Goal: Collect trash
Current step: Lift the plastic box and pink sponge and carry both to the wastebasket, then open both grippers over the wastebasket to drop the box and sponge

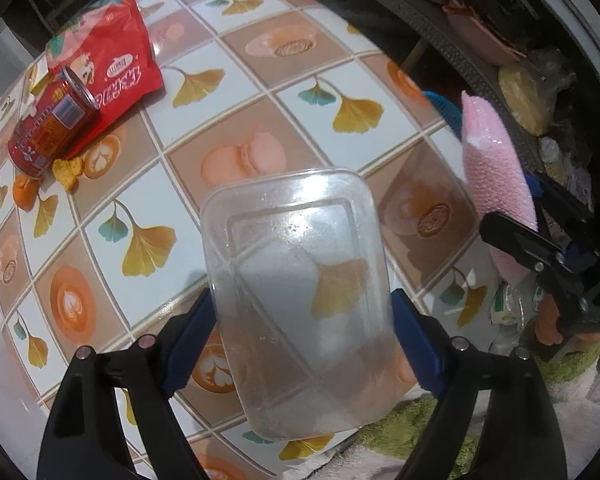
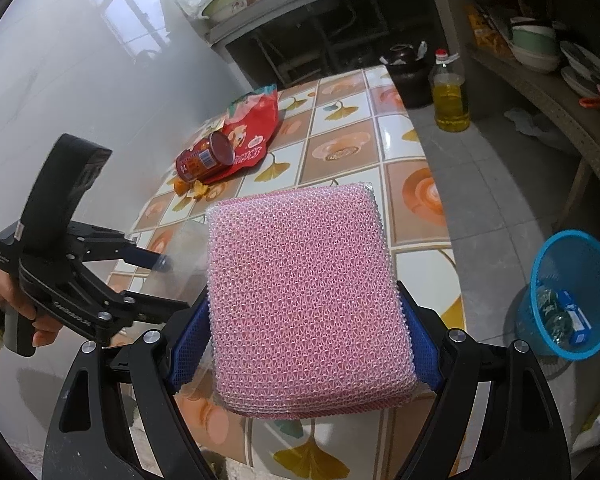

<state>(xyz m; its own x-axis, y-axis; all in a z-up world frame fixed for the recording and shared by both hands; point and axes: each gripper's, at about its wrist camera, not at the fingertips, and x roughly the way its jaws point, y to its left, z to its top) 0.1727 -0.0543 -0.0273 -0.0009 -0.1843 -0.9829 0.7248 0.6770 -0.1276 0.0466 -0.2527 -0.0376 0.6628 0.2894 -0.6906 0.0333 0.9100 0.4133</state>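
A clear plastic container point(image 1: 300, 280) sits between the blue pads of my left gripper point(image 1: 304, 336), which points steeply down at the tiled table point(image 1: 236, 92); both pads touch its long sides. My right gripper point(image 2: 304, 344) is shut on a pink mesh scouring pad point(image 2: 304, 288), held above the table's near edge. At the far left of the table a red can point(image 1: 48, 128) lies on its side against a red snack bag point(image 1: 108, 52). Yellow and orange peel scraps point(image 1: 68, 170) lie beside the can.
A blue mesh basket point(image 2: 572, 292) with some trash in it stands on the floor right of the table. An oil bottle point(image 2: 450, 96) and a dark jar point(image 2: 408, 72) stand beyond the table's far end. Shelves with dishes run along the right.
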